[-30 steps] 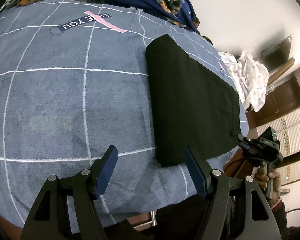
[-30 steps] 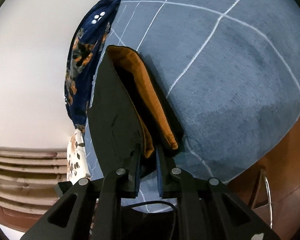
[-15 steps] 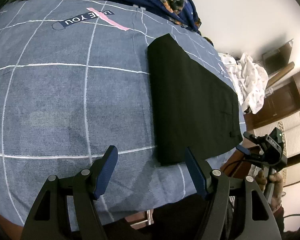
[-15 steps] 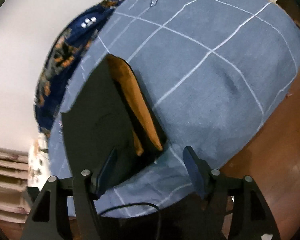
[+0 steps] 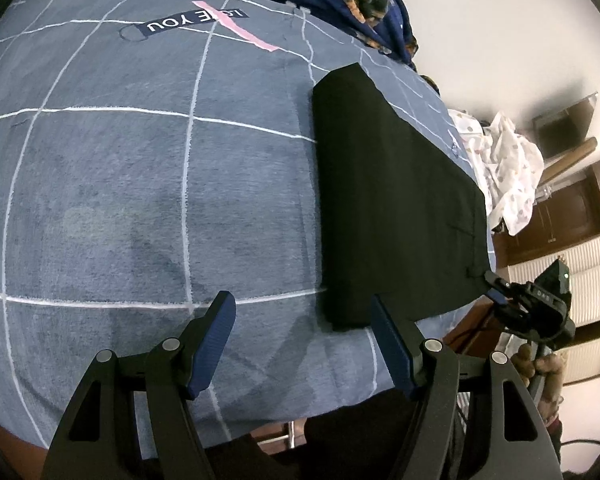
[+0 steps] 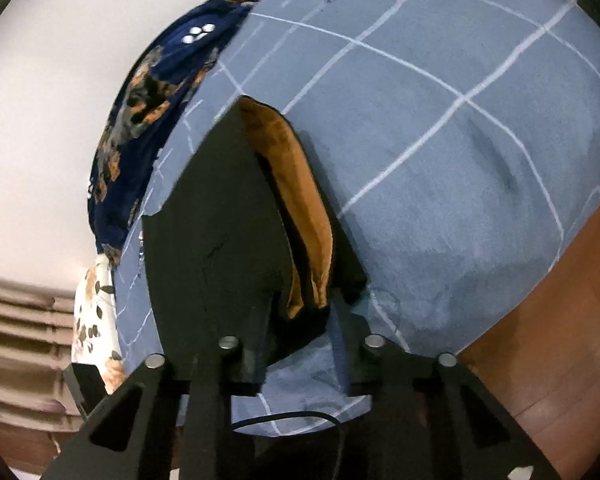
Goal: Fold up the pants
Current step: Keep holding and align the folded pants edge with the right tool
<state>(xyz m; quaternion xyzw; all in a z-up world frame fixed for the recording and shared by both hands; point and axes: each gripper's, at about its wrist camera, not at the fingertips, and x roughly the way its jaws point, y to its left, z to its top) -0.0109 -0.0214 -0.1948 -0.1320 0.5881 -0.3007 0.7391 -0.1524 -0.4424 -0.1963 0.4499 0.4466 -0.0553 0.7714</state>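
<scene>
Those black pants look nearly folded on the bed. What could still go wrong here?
The right gripper has just closed its jaws on the waistband end of the black pants, where the orange lining shows. Lifting that end alone might undo the fold. The pants also lie close to the edge of the blue checked bedsheet, so a tug could drag them off.

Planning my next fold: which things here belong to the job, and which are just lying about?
Job:
black pants, waistband end between the closing right gripper
left gripper, open
checked bedsheet

Lying about:
floral navy blanket
white printed cloth
</scene>
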